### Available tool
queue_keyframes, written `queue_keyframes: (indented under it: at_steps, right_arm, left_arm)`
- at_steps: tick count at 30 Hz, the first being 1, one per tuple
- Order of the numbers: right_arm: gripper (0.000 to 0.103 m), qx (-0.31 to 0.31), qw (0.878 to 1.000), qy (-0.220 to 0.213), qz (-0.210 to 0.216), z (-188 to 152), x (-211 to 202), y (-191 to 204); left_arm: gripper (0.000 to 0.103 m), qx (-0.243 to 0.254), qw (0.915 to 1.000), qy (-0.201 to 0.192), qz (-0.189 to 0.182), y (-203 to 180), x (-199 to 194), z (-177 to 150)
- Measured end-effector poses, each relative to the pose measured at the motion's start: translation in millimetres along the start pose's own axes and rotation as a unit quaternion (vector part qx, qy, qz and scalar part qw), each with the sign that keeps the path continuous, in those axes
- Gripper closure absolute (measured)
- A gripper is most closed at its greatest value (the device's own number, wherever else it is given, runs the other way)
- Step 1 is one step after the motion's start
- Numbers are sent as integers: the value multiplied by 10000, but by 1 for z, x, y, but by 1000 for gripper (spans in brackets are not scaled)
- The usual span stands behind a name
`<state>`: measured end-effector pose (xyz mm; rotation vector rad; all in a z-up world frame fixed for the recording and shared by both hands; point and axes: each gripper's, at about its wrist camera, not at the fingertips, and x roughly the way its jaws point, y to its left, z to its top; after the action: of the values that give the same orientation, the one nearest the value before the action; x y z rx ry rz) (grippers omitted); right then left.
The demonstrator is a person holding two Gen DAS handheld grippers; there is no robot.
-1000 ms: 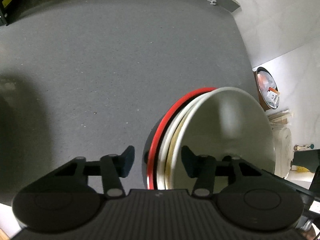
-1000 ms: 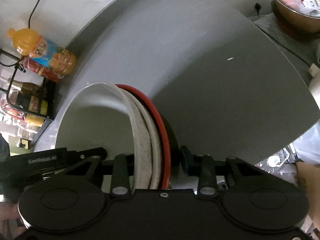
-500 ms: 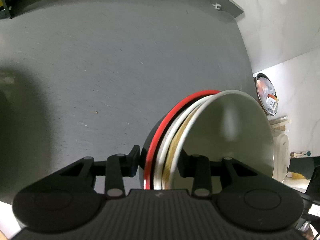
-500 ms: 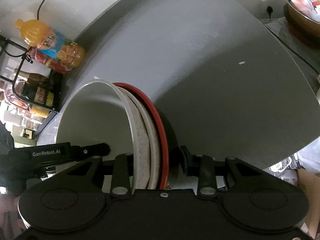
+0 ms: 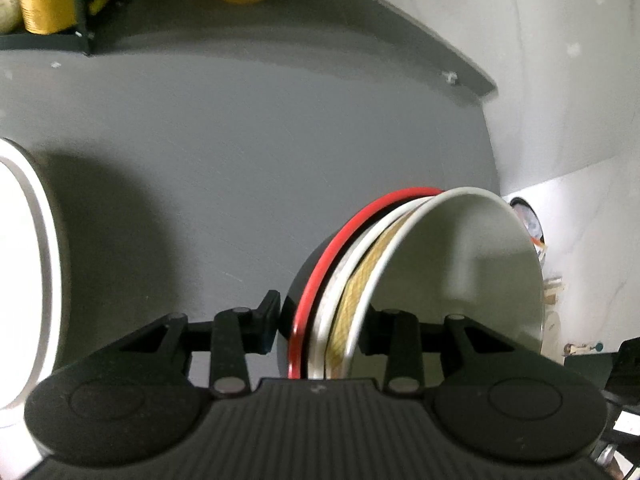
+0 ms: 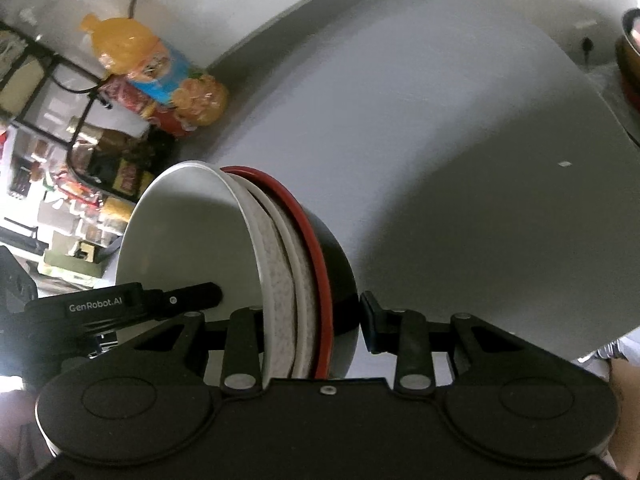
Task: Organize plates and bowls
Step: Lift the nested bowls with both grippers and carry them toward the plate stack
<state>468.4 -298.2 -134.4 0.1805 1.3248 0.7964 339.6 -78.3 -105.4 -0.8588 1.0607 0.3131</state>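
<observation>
A nested stack of bowls stands on edge above the grey table [image 5: 240,152]. Outermost is a black bowl with a red rim [image 5: 332,252]. Speckled white bowls sit inside it, and a plain white bowl [image 5: 460,272] is innermost. My left gripper [image 5: 320,326] is shut on the stack's wall, one finger on the black outside and one inside the white bowl. In the right wrist view, my right gripper [image 6: 310,332] is shut on the opposite side of the stack [image 6: 188,232]. The left gripper's finger [image 6: 188,294] reaches into the white bowl there.
A white plate [image 5: 24,280] lies at the table's left edge. An orange juice bottle [image 6: 132,48] and a black wire rack of jars [image 6: 80,132] stand at the back left. A metal bowl [image 6: 630,52] sits off the table's right end.
My left gripper's jaws have closed onto the stack's wall. Both grippers and the stack have risen from the table, bringing the white plate and the bottles into view.
</observation>
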Motion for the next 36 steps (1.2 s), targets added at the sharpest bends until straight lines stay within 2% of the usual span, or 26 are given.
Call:
queue_keyframes:
  at_steps: [17, 36]
  right_arm:
    - [70, -389, 9991, -82, 129, -18, 17, 109]
    - [70, -538, 9984, 116, 81, -47, 55, 192]
  left_arm:
    - [66, -79, 9994, -339, -80, 85, -79, 16]
    - [66, -340, 9987, -370, -2, 169, -127, 24]
